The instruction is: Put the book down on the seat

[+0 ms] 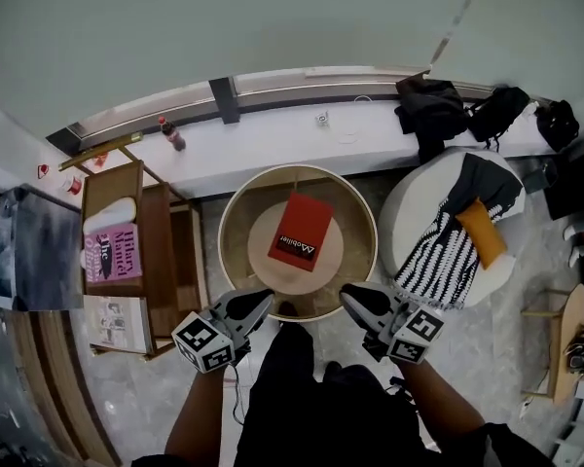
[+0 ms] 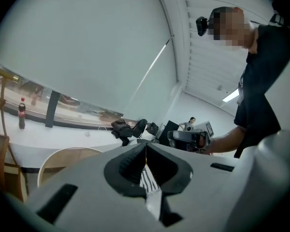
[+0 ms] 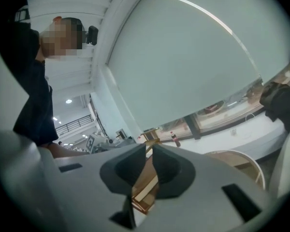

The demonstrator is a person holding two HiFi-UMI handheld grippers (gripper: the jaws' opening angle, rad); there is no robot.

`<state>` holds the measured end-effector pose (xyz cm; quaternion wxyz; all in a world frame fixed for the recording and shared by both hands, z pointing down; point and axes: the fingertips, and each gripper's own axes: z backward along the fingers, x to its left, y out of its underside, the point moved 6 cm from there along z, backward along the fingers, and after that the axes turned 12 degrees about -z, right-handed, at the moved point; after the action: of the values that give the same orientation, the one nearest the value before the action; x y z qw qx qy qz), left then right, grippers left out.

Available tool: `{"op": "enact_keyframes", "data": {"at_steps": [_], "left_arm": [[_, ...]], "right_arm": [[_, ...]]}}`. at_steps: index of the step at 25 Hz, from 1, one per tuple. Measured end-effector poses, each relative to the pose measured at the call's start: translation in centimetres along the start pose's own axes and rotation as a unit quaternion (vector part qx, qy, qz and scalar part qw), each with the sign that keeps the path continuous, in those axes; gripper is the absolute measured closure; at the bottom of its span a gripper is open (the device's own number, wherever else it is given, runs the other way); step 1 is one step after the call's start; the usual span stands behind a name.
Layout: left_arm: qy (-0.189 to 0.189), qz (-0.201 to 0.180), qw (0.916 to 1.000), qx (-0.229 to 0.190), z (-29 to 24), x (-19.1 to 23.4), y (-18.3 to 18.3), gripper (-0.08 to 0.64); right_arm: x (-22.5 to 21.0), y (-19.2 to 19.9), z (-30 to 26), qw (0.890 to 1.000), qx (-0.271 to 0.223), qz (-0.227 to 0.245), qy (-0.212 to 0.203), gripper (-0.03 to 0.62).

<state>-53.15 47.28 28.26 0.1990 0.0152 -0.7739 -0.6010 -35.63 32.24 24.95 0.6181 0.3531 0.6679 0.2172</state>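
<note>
book (image 1: 301,230) lies on seat (image 1: 236,202), jaws closed

only the head view shows the red book, flat in the round seat. left gripper (image 1: 261,302) and right gripper (image 1: 351,296), near its front rim, have jaws together and hold nothing. a bottle (image 1: 171,133) stands on the ledge (image 1: 273,149) behind.

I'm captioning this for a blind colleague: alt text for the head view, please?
A red book lies on the round wooden seat. The left gripper and right gripper, both shut and empty, hover at its near rim.
</note>
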Motion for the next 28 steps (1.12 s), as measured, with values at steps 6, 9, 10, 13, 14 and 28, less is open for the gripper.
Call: {"op": "enact_keyframes", "data": {"at_steps": [6,9,10,13,14,28], "left_arm": [[0.023,0.028,0.9985,0.040,-2.3,5.9,3.3,0.537],[0.024,0.037,0.9973,0.058,-3.3,8.3,5.1,0.537],[0.022,0.043,0.9971,0.059,-3.5,9.0,5.7,0.537],[0.006,0.051,0.9966,0.064,-4.4,11.5,7.2,0.537],[-0.001,0.054,0.9963,0.067,-4.7,12.3,7.7,0.537],[-0.038,0.114,0.9748,0.188,-10.3,19.6,18.5,0.445]], "right_arm": [[-5.5,0.5,-3.6,0.997,0.003,-0.050,0.050,0.563],[-8.3,1.9,-4.7,0.995,0.016,-0.074,0.067,0.552],[-9.2,2.5,-4.9,0.994,0.021,-0.078,0.073,0.532],[-12.1,3.6,-5.6,0.992,0.032,-0.082,0.089,0.495],[-13.2,3.9,-5.8,0.991,0.035,-0.084,0.095,0.494],[-26.8,12.0,-7.8,0.964,0.069,-0.208,0.152,0.417]]}}
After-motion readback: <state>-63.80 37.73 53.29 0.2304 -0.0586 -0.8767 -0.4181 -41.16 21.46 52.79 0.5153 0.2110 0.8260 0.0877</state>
